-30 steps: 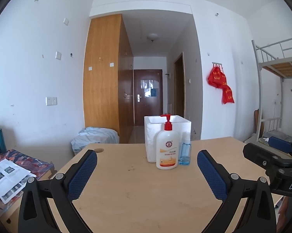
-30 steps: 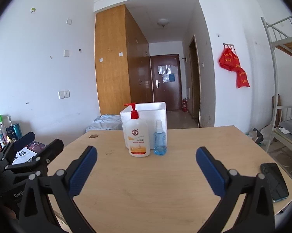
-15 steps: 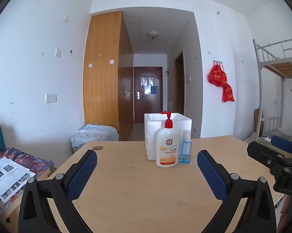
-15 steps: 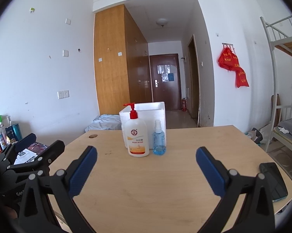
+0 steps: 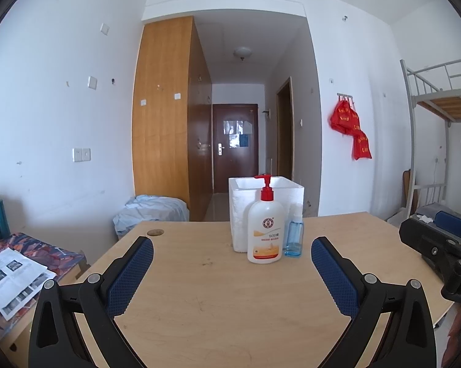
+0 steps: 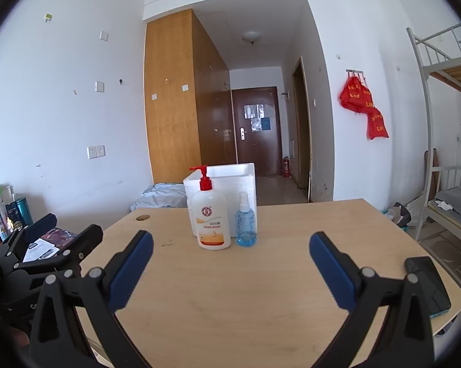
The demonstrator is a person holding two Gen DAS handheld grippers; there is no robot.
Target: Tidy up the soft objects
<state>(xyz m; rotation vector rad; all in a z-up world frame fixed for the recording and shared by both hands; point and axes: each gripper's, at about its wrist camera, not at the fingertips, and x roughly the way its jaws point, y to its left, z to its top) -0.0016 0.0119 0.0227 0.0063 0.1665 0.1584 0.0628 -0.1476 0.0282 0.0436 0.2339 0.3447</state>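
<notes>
Left wrist view: left gripper [image 5: 232,247] spread wide, empty, above the pale wooden bench [image 5: 200,291]. White pump bottle with red nozzle [image 5: 265,230] and small blue spray bottle [image 5: 294,233] stand just before the white foam box [image 5: 239,211].

Right wrist view: right gripper [image 6: 231,242] likewise released, empty; black phone [image 6: 426,285] at the bench edge.

Change: viewpoint slightly lower than a second ago, items unmoved. Judgement: task not yet begun.

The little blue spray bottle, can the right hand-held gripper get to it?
Probably yes. The right hand-held gripper is open, with bare table ahead of the blue spray bottle. The pump bottle stands close beside it, leaving little room for a finger.
</notes>
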